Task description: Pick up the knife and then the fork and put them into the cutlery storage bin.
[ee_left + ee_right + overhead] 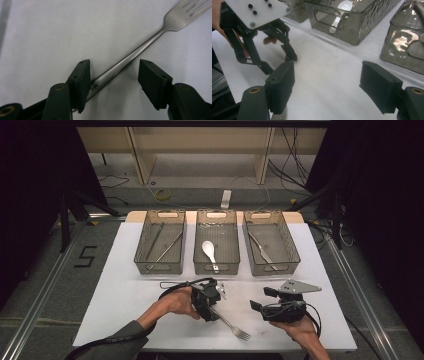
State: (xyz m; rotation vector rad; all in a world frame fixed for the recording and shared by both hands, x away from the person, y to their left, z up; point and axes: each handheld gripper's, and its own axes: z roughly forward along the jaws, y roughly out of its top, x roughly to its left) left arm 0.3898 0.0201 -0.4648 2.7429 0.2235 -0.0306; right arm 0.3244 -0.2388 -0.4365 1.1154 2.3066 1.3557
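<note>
Where the fork [140,50] lies on the white table [125,290], near the front edge between my two hands, its tines point toward me and to the right in the high view. In the left gripper view its handle runs between my left gripper's [113,75] jaws: one pad sits against the handle, the other stands clear of it, so the jaws straddle the fork without clamping it. My left hand [175,304] carries that gripper down onto the handle end.

My right gripper [327,90] hovers just to the right of the fork, jaws spread wide with bare tabletop between them. My right hand [300,327] holds it near the front edge.

Beyond, three smoked-plastic bins stand side by side. The left bin [160,265] holds what look like chopsticks, the middle bin [216,266] a white spoon [209,251], the right bin [272,265] one metal utensil; I cannot tell which.
</note>
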